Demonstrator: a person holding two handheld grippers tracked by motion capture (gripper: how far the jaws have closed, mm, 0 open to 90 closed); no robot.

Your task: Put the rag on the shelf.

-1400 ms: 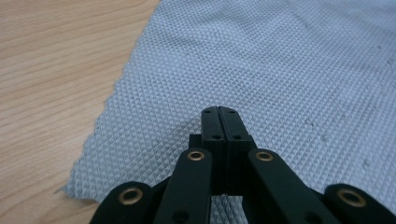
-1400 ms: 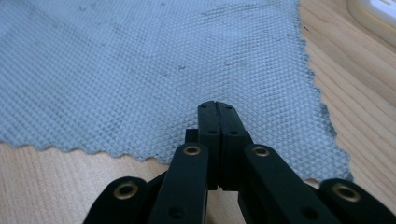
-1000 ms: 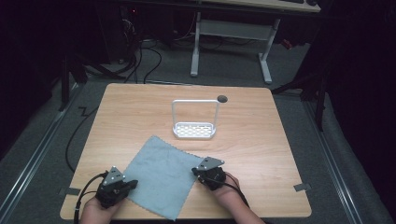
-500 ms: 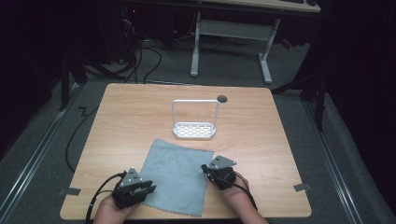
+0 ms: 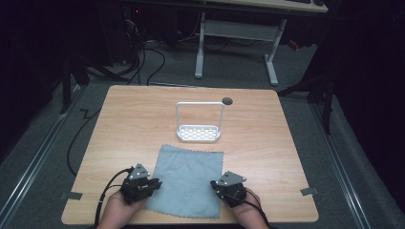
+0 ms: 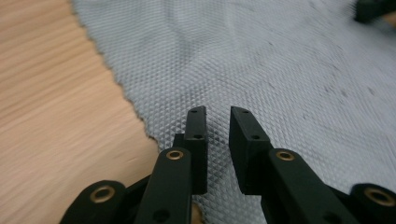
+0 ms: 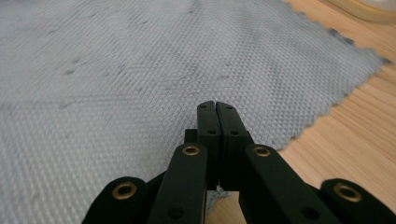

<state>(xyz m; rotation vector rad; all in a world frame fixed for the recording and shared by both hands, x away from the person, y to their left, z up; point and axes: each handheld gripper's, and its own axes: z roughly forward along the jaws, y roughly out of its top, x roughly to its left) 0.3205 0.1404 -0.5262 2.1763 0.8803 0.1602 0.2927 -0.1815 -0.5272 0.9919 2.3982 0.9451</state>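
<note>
Cloth (image 5: 188,179) flat on table (image 5: 286,157) near edge, below white rack (image 5: 199,125). Right gripper (image 5: 220,187) pinches its right corner; left gripper (image 5: 154,183) jaws narrow, closing over left corner, no pinch yet. Lifting or folding remains.

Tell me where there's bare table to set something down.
Bare wood lies along the table's left side, beside the white rack and grey cloth, along its right side, and behind the rack, apart from a small dark hole. The near edge is crowded: both grippers sit at the cloth's near corners.
</note>
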